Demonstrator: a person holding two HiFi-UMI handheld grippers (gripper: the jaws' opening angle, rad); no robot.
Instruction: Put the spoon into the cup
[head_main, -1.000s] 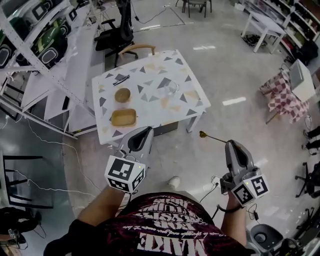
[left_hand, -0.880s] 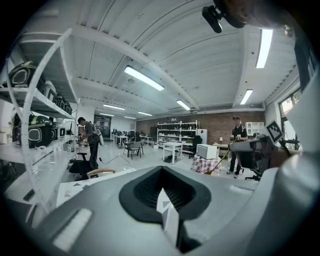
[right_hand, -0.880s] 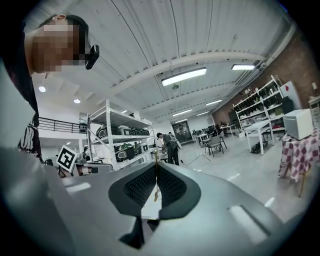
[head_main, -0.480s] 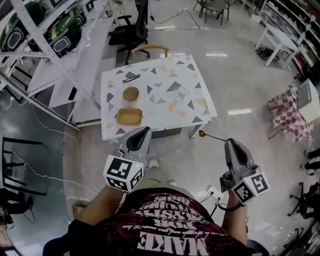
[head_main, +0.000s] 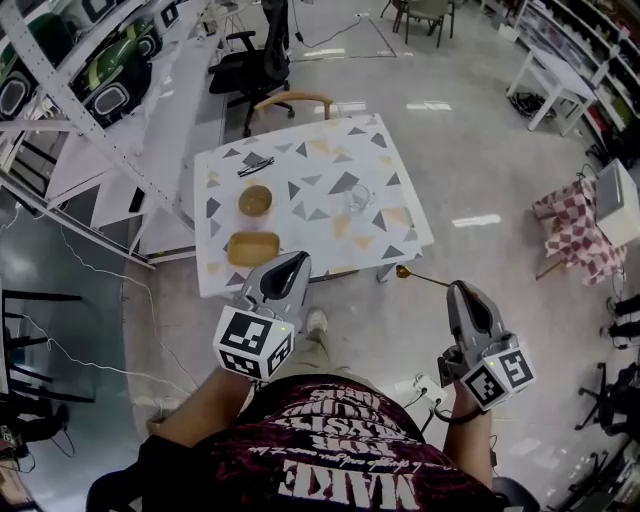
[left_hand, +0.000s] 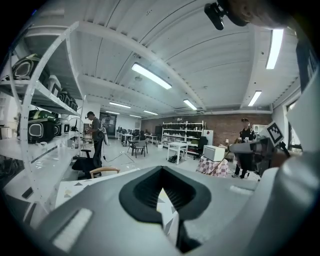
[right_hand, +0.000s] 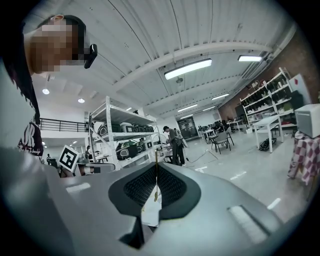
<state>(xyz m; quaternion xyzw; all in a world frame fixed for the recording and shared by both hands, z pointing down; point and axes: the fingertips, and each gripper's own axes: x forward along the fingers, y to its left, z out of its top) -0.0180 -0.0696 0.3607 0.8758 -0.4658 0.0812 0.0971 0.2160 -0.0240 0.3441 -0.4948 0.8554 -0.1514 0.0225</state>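
Observation:
A thin golden spoon (head_main: 425, 278) sticks out forward and to the left from my right gripper (head_main: 455, 290), which is shut on its handle. In the right gripper view the spoon (right_hand: 156, 175) stands upright between the closed jaws. The cup, a clear glass (head_main: 362, 197), stands on the right half of the white table with triangle marks (head_main: 375, 150), well ahead of both grippers. My left gripper (head_main: 297, 262) is shut and holds nothing; it hangs just short of the table's near edge. Both grippers are held over the floor.
On the table's left half sit a round brown bowl (head_main: 256, 200), a tan rectangular dish (head_main: 252, 248) and dark utensils (head_main: 256, 165). A wooden chair (head_main: 290, 102) and a black office chair (head_main: 245, 65) stand behind it. Shelving (head_main: 90, 110) runs along the left.
The table has shifted in the head view as the person moves about in front of it. Both grippers keep their pose, and the spoon stays in the right one.

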